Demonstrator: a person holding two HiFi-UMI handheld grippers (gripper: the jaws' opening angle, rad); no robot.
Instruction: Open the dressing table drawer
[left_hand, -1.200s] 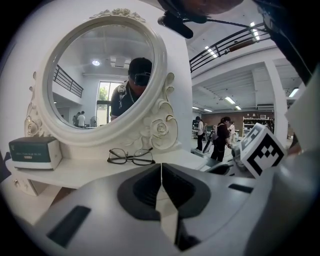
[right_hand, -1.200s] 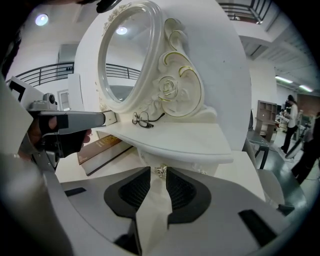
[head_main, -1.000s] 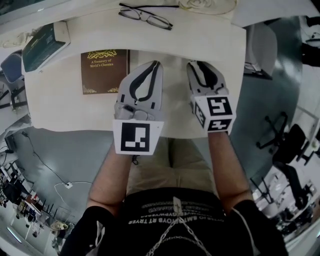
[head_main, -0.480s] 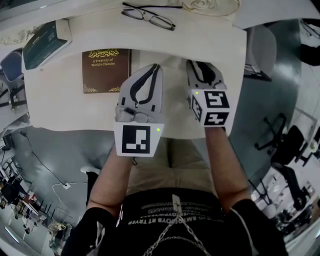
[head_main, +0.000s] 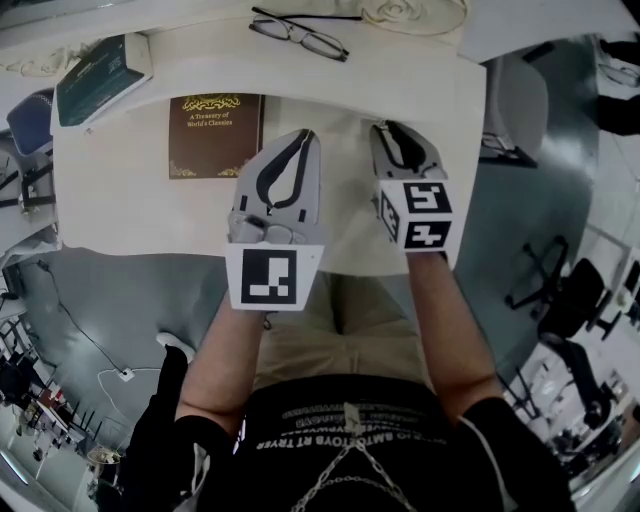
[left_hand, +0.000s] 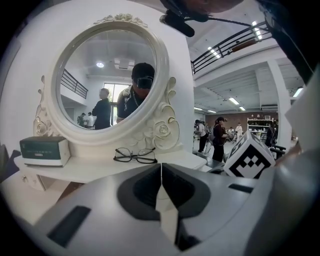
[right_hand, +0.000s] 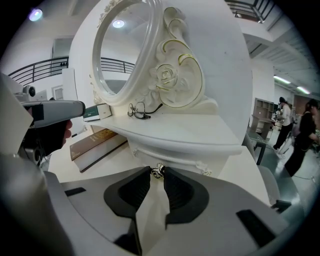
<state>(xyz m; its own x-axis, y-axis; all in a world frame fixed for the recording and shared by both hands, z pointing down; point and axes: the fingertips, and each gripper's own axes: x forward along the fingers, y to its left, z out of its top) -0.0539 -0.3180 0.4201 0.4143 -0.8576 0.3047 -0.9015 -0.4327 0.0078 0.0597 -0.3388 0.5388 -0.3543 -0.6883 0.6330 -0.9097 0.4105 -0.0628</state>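
The white dressing table (head_main: 130, 210) has a raised shelf under an oval mirror (left_hand: 107, 80). Beneath that shelf sits a small white drawer (right_hand: 172, 154) with a silver knob (right_hand: 158, 171). My right gripper (right_hand: 157, 173) has its two tips closed on either side of that knob. In the head view the right gripper (head_main: 385, 127) reaches up to the shelf edge, and the drawer itself is hidden there. My left gripper (head_main: 308, 133) hovers over the tabletop beside it, shut and holding nothing, its tips (left_hand: 161, 166) meeting.
A brown book (head_main: 216, 135) lies on the tabletop left of the grippers. Black glasses (head_main: 298, 32) and a green box (head_main: 100, 68) rest on the shelf. A grey chair (head_main: 520, 100) stands to the right of the table. People show in the mirror and background.
Both grippers have edged a little forward toward the back of the table; the right one has come up to the shelf edge and the drawer knob.
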